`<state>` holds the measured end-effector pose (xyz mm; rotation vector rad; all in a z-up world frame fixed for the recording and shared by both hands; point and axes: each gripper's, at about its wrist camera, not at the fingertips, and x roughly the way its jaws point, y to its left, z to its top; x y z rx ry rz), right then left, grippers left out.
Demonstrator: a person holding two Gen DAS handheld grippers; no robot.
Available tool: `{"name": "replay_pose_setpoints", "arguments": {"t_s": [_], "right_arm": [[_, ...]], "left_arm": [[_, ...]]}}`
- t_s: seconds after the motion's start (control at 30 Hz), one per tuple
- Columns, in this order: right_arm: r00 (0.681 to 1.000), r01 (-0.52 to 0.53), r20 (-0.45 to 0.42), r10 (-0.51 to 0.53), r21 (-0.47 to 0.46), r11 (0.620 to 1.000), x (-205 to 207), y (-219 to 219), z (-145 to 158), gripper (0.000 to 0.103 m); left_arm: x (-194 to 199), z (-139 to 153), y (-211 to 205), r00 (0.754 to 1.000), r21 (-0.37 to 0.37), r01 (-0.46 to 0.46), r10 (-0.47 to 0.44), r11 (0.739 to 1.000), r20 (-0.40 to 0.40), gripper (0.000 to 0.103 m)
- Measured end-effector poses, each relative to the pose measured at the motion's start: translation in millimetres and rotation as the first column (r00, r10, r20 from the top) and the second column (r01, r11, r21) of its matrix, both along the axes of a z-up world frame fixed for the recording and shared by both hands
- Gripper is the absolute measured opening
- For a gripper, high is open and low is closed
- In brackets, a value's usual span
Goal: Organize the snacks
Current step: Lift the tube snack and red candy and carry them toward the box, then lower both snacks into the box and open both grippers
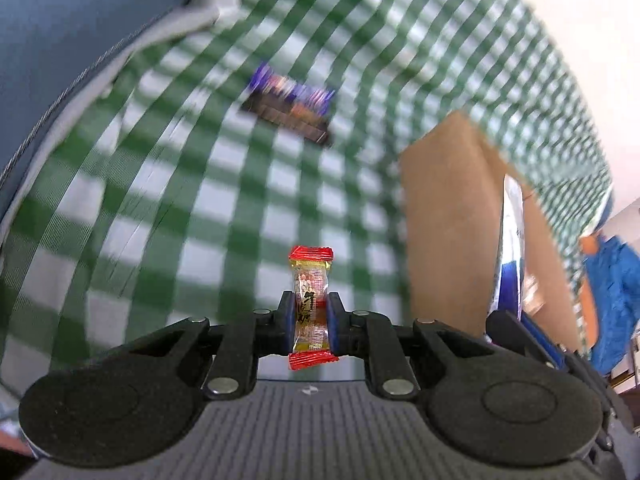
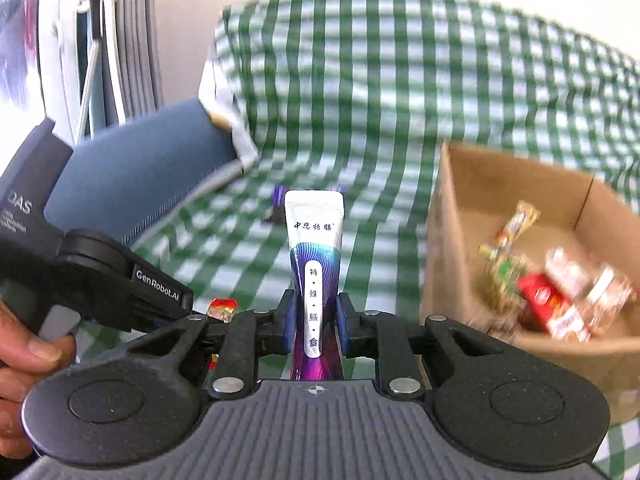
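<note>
Both grippers loaded, box waiting at the right of the frame.

My left gripper (image 1: 310, 322) pinches a small red-and-gold wrapped candy (image 1: 311, 300) across its middle, low centre of the left wrist view, off the green checked cloth (image 1: 200, 208). My right gripper (image 2: 316, 322) has its jaws pressed onto a slim white-and-purple sachet (image 2: 314, 264) near its lower half, the top standing up free at centre frame. I judge both to be very light. The candy's film looks slick and its twisted ends give nothing to hold, so the firm body is the place to grip. The sachet looks soft and floppy, so a mid-body hold should stop it drooping. The cardboard box (image 2: 452, 216) at right already holds several snacks. A dark purple bar (image 1: 290, 104) lies on the cloth, upper centre.
</note>
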<state>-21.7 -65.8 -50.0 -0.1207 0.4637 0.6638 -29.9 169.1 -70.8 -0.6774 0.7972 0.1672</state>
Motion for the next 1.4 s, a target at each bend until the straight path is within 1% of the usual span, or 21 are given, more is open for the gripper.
{"name": "replay_pose_setpoints", "arguments": {"t_s": [0.13,0.27,0.33,0.4,0.53,0.6,0.67,0.77,0.83,0.87,0.9,0.93,0.97,1.0,1.03,1.13,1.27,1.3,1.33,1.37,1.4], "right_arm": [[0.993,0.057,0.105,-0.06,0.029,0.998,-0.1,-11.6,12.7,0.022],[0.966,0.134,0.214,-0.145,0.066,0.989,-0.7,-26.5,25.9,0.022],[0.941,0.181,0.275,-0.197,0.08,0.98,0.4,-34.9,31.6,0.022],[0.908,0.239,0.333,-0.254,0.087,0.967,2.6,-42.7,36.9,0.022],[0.829,0.371,0.413,-0.377,0.1,0.923,12.0,-61.1,43.0,0.022],[0.791,0.433,0.425,-0.44,0.121,0.893,17.2,-72.9,45.9,0.022],[0.763,0.48,0.422,-0.489,0.137,0.867,22.8,-85.8,46.6,0.021],[0.743,0.525,0.409,-0.53,0.135,0.84,33.0,-97.8,44.8,0.021],[0.735,0.544,0.406,-0.543,0.125,0.83,39.0,-103.3,42.4,0.022],[0.738,0.547,0.403,-0.542,0.113,0.829,43.2,-104.1,41.2,0.023],[0.755,0.537,0.392,-0.525,0.089,0.839,49.7,-104.4,38.8,0.028],[0.773,0.532,0.378,-0.509,0.05,0.845,56.9,-103.8,35.2,0.041],[0.766,0.552,0.372,-0.523,0.036,0.833,59.6,-104.6,32.0,0.052],[0.753,0.572,0.366,-0.547,0.047,0.819,62.0,-107.1,31.4,0.068],[0.754,0.573,0.352,-0.555,0.061,0.818,64.0,-110.8,31.7,0.069],[0.768,0.567,0.32,-0.554,0.061,0.822,69.3,-114.9,30.2,0.067],[0.79,0.546,0.302,-0.534,0.053,0.836,74.8,-108.1,27.6,0.067],[0.794,0.539,0.299,-0.529,0.053,0.84,73.5,-105.7,27.2,0.067],[0.798,0.533,0.298,-0.523,0.055,0.845,69.7,-103.6,27.4,0.067],[0.805,0.521,0.298,-0.512,0.057,0.852,62.1,-98.5,29.1,0.066],[0.816,0.505,0.294,-0.498,0.058,0.861,57.0,-94.5,31.4,0.064]], "left_arm": [[3.0,22.3,-15.1,0.99,0.06,0.012,-0.02,0.998,0.14,0.017],[5.5,41.2,-38.9,0.962,0.11,0.04,-0.068,0.993,0.264,0.017],[6.9,49.1,-52.7,0.946,0.137,0.054,-0.095,0.989,0.311,0.017],[12.6,56.9,-69.3,0.93,0.149,0.069,-0.118,0.986,0.347,0.017],[21.8,67.8,-96.6,0.902,0.168,0.118,-0.176,0.979,0.394,0.017],[27.2,72.9,-111.8,0.889,0.183,0.148,-0.212,0.972,0.406,0.017],[32.1,76.6,-126.4,0.875,0.191,0.178,-0.244,0.965,0.419,0.017],[41.2,79.2,-143.3,0.856,0.181,0.213,-0.272,0.96,0.44,0.017],[51.0,79.7,-152.5,0.85,0.173,0.235,-0.288,0.957,0.441,0.019],[56.1,78.3,-155.9,0.856,0.173,0.239,-0.291,0.956,0.427,0.025],[60.8,76.8,-157.8,0.862,0.17,0.237,-0.288,0.956,0.417,0.043],[62.9,75.7,-158.4,0.865,0.166,0.216,-0.267,0.962,0.425,0.046],[63.8,75.1,-157.9,0.866,0.16,0.203,-0.253,0.966,0.431,0.046],[65.5,74.3,-156.2,0.869,0.146,0.201,-0.245,0.969,0.431,0.046],[66.1,72.9,-153.3,0.87,0.129,0.204,-0.24,0.971,0.431,0.046],[63.5,71.1,-142.2,0.878,0.101,0.197,-0.221,0.975,0.425,0.042],[56.6,69.2,-127.3,0.898,0.099,0.171,-0.197,0.98,0.395,0.024],[55.6,69.1,-124.1,0.904,0.107,0.168,-0.197,0.98,0.38,0.015],[53.8,70.1,-119.8,0.91,0.109,0.166,-0.195,0.98,0.365,0.011],[53.5,70.7,-113.3,0.918,0.099,0.163,-0.188,0.982,0.349,0.011],[54.8,72.9,-105.7,0.925,0.082,0.163,-0.182,0.983,0.335,0.011]]}}
